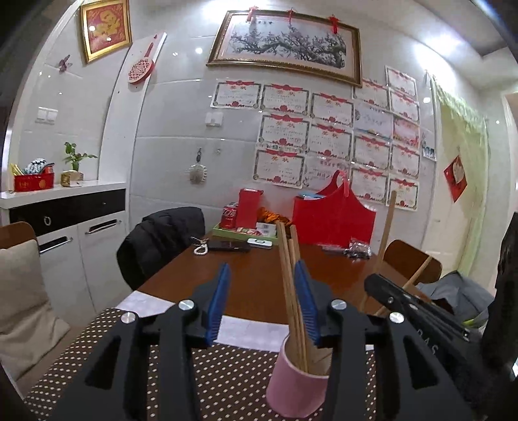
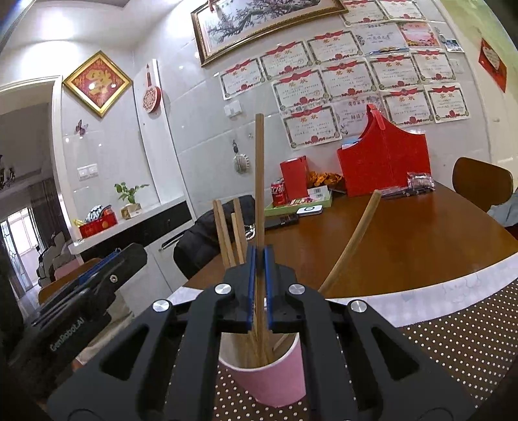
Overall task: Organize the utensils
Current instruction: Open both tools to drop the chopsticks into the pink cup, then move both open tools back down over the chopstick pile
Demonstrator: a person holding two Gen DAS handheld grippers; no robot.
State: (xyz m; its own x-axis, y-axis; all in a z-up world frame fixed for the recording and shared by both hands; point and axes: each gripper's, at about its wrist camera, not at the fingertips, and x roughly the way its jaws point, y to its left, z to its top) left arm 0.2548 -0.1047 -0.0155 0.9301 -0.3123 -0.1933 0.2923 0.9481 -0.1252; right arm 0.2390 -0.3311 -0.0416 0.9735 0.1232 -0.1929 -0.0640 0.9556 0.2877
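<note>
Item: chopstick [image 2: 259, 194], upright, clamped in our right gripper [image 2: 259, 259], its lower end directly below the claw inside the pink cup [image 2: 268, 379]. Left gripper [image 1: 262, 285]: jaws apart, chopstick bundle [image 1: 289, 275] loose between them.

far end of your table [image 1: 246, 275], there's a green tray [image 1: 226, 233] with a red cola can [image 1: 229, 216] and a tall red box [image 1: 248, 208] on it. right of that, a big red basket [image 1: 333, 220] against the wall. a phone [image 1: 228, 246] lies dark on the wood just in front of the tray, a white beaded keyring [image 1: 200, 248] beside it. black jacket [image 1: 162, 239] draped over the chair at left. up top, a framed blossom painting [image 1: 286, 45], rows of red-trimmed certificates [image 1: 327, 139] under it. upper left, a gold-framed red picture [image 1: 105, 29]. on the left counter [image 1: 64, 189], a small potted plant [image 1: 73, 165] and a red tin [image 1: 34, 183]. dotted brown mat [image 1: 233, 372] in the foreground.
</note>
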